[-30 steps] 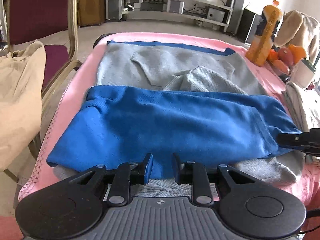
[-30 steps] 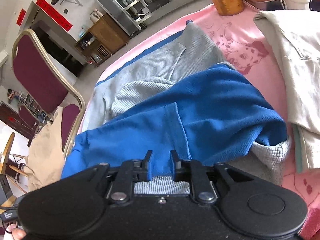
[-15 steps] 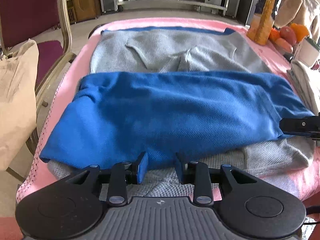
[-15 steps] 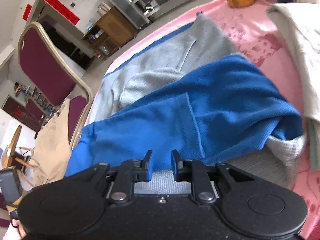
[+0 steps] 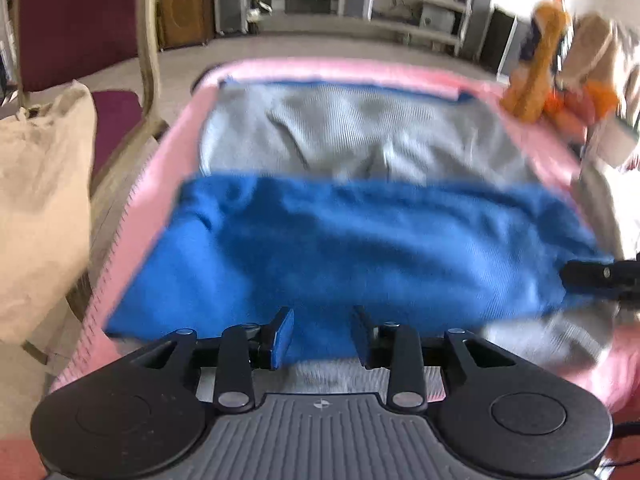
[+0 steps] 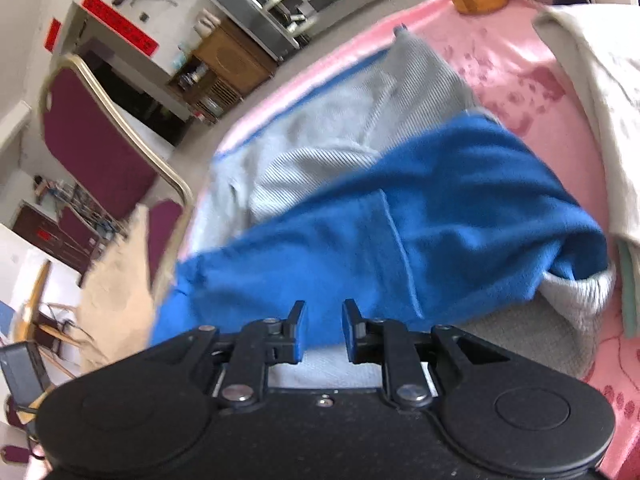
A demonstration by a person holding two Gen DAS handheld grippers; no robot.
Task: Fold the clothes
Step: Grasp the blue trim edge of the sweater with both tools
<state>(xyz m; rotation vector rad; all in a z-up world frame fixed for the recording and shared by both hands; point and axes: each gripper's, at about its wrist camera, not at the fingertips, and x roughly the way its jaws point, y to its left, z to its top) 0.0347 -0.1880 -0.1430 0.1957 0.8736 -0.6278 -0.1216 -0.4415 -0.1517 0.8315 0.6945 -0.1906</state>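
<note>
Just ahead of the left tongs, whose jaws stand apart and hold nothing, a blue and grey garment lies across a pink blanket covering the desk, its blue side folded over the near half and its grey side showing beyond. Between the jaws of the right tongs, likewise spread with nothing held between them, the same blue fold fills the near ground, a seam running up it. To the right of the right tongs, a pale folded cloth rests on the blanket beside the garment. Left of both tongs stands a maroon chair with a beige bag on its seat. Farther off to the right, an orange bottle stands at the blanket's edge; the left view is blurred.
</note>
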